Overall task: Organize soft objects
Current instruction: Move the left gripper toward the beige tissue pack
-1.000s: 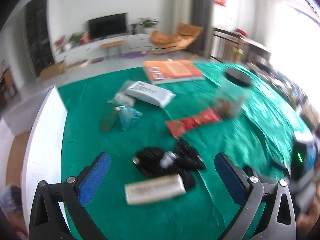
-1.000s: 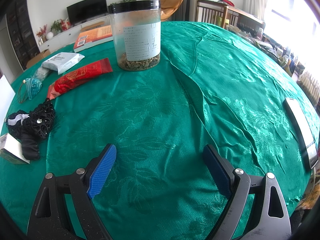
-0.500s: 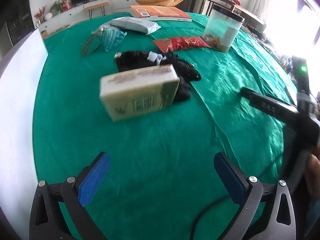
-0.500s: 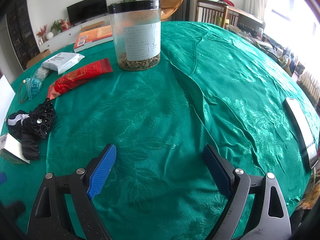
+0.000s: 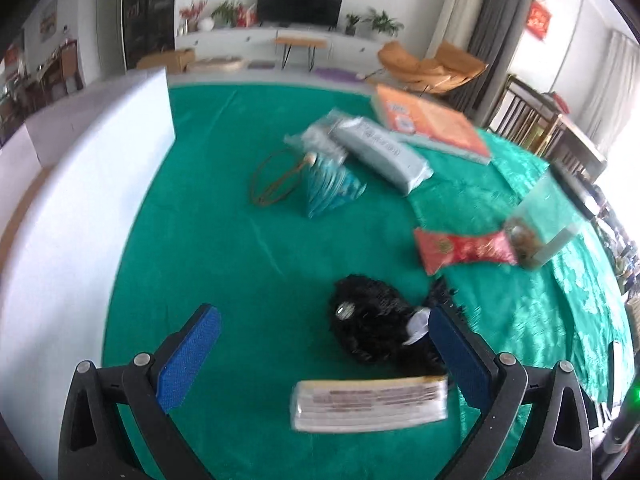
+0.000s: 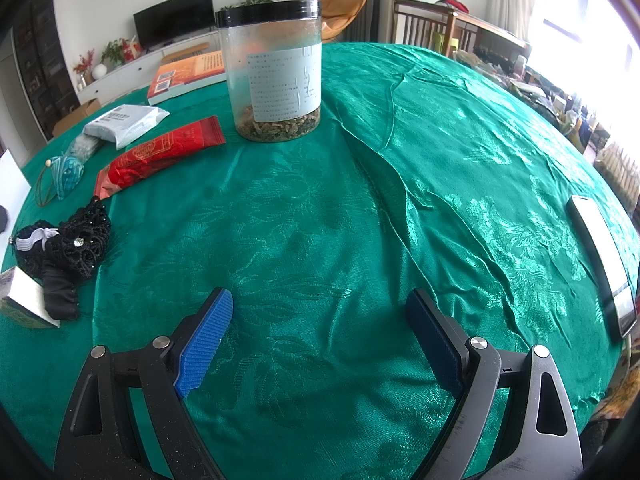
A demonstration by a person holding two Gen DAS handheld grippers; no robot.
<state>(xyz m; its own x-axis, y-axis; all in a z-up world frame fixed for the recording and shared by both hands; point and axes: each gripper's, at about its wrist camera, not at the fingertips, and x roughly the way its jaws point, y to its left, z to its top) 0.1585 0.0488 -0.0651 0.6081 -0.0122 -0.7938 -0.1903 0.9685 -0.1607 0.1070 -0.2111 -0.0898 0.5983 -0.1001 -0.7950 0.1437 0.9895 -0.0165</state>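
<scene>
left gripper (image 5: pixel 324 354) has swung back over the black cloth (image 5: pixel 372 328) and box (image 5: pixel 370 406), fingers wide apart. right gripper (image 6: pixel 320 334) stays open too. nothing is picked up yet.

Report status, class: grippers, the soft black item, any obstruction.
Left gripper open, empty. Right gripper open, empty. Black lace bundle on cloth, ungrasped. Small box beside it.

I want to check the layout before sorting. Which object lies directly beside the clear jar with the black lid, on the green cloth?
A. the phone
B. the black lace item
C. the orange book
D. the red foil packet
D: the red foil packet lies with its end close to the base of the clear jar; the other things lie farther off.
</scene>
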